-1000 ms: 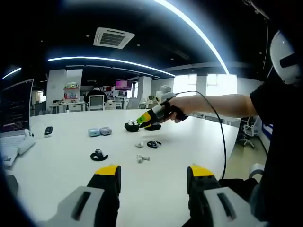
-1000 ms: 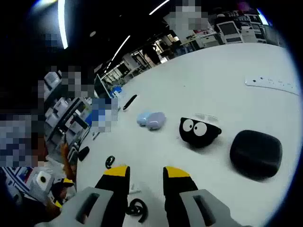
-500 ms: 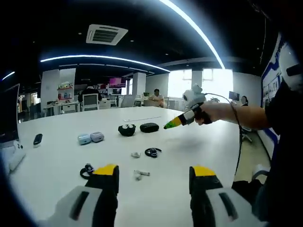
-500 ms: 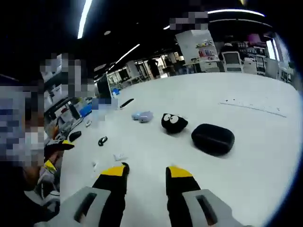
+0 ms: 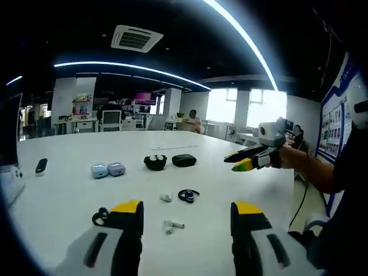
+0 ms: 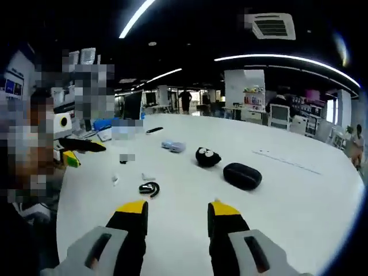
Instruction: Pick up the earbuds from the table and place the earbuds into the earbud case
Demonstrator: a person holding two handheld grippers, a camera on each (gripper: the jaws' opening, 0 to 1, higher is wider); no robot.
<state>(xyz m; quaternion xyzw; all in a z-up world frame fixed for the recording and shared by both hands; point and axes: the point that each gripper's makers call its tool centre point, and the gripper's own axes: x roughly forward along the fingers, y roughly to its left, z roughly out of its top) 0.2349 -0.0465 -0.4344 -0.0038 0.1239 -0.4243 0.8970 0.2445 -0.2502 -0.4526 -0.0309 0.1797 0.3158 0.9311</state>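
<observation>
Two black ear-hook earbuds (image 5: 187,195) (image 5: 100,217) and two white earbuds (image 5: 166,197) (image 5: 171,225) lie on the white table (image 5: 69,195), just beyond my left gripper (image 5: 188,210), which is open and holds nothing. Farther off stand a black case with cartoon eyes (image 5: 154,162), a black oval case (image 5: 184,160) and two pale blue and lilac cases (image 5: 107,169). My right gripper (image 6: 178,210) is open and empty, back from the table; ahead of it are a black earbud (image 6: 149,188), the eyed case (image 6: 207,157) and the oval case (image 6: 242,176). It also shows as the right gripper (image 5: 246,160), in a hand at the right.
A small black remote-like object (image 5: 41,165) lies at the far left. A thin ruler-like strip (image 6: 286,161) lies beyond the cases. Office desks and chairs (image 5: 112,121) stand behind the table. The person's arm (image 5: 313,172) reaches in from the right.
The right gripper has drawn back from beside the black cases, out to the right and off the table. Both views have shifted with the hands. The earbuds and cases have stayed put.
</observation>
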